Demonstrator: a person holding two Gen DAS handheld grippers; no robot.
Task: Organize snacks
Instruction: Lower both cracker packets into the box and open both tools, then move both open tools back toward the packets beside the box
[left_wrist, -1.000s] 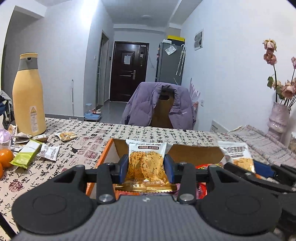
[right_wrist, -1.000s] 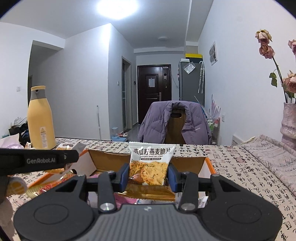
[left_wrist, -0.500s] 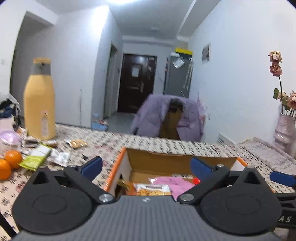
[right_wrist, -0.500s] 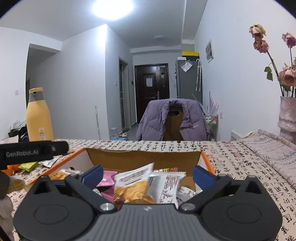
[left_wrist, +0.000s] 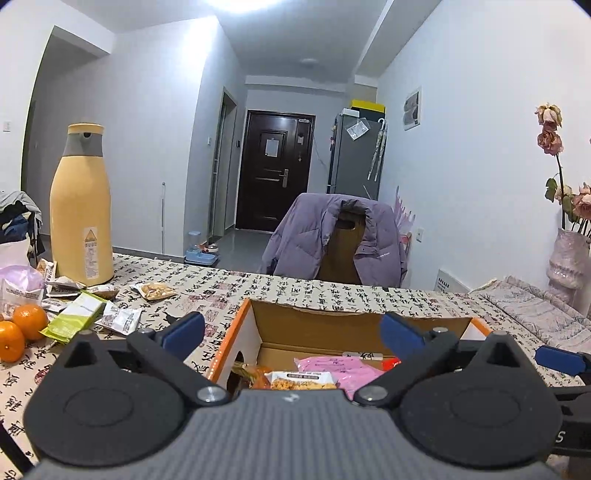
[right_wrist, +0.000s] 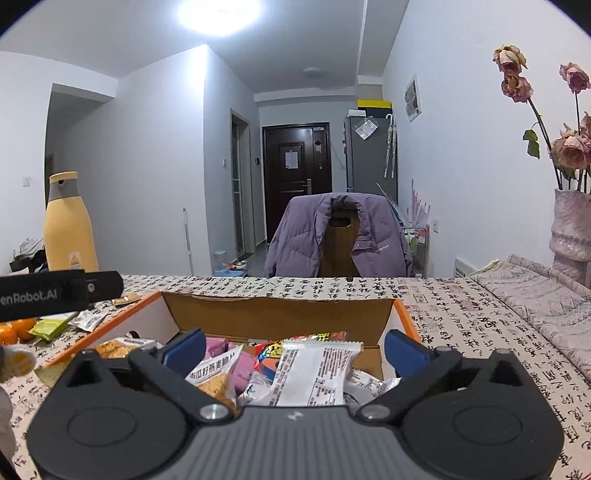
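An open cardboard box with orange edges (left_wrist: 332, 328) (right_wrist: 280, 317) sits on the table and holds several snack packets. My left gripper (left_wrist: 291, 332) is open and empty above the box's near left part; an oat-crisp packet (left_wrist: 301, 384) lies below it beside a pink packet (left_wrist: 332, 367). My right gripper (right_wrist: 293, 345) is open and empty over the box; a white packet (right_wrist: 314, 373) and an oat-crisp packet (right_wrist: 216, 376) lie between its fingers. Loose snack packets (left_wrist: 118, 319) and a green packet (left_wrist: 75, 319) lie on the table to the left.
A tall yellow bottle (left_wrist: 81, 214) stands at the back left, with oranges (left_wrist: 20, 326) near the left edge. A chair with a purple jacket (left_wrist: 336, 240) stands behind the table. A vase of dried flowers (right_wrist: 570, 229) stands at the right.
Both grippers opened and let their oat-crisp packets fall into the box. Both have since risen a little above it.
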